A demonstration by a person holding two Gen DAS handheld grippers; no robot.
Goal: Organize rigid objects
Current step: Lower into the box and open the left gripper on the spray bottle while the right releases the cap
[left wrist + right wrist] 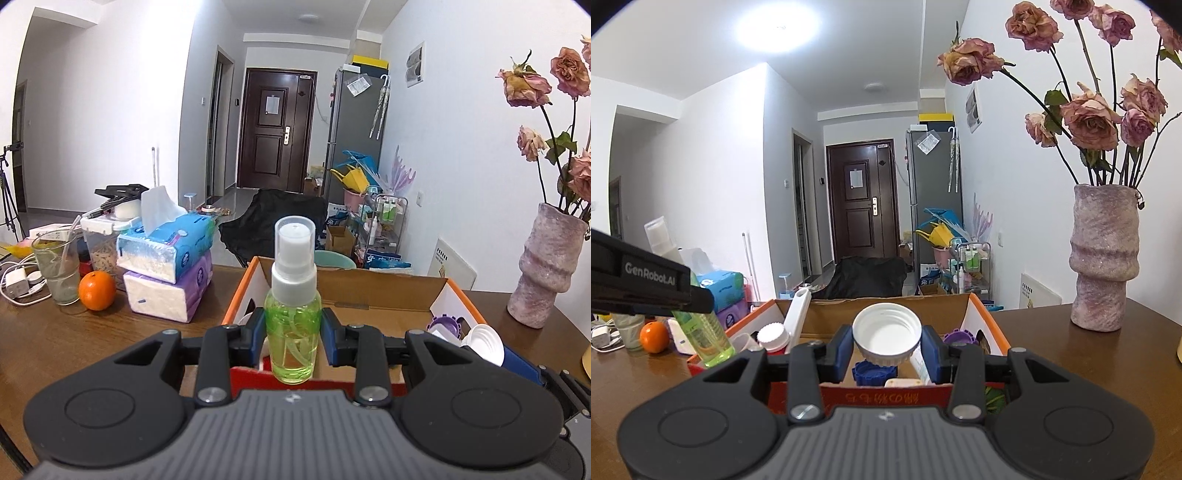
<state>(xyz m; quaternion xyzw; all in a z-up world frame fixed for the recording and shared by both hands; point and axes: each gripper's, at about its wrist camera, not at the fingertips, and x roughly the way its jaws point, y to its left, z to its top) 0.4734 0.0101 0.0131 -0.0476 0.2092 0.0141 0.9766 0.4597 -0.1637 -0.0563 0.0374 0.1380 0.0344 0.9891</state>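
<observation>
Both grippers are loaded and hang over the near edge of the cardboard box (988, 314) on the wooden table (74, 343). Left gripper (293, 330) pinches a green spray bottle (293, 325), upright; right gripper (886, 349) pinches a white jar lid (886, 332), hollow side facing the camera. Inside lie smaller pieces (a blue cap (873, 371), a purple cap (956, 338)). Judging by this, the depositing step is in hand; next, each load must be lowered into free space before release.
</observation>
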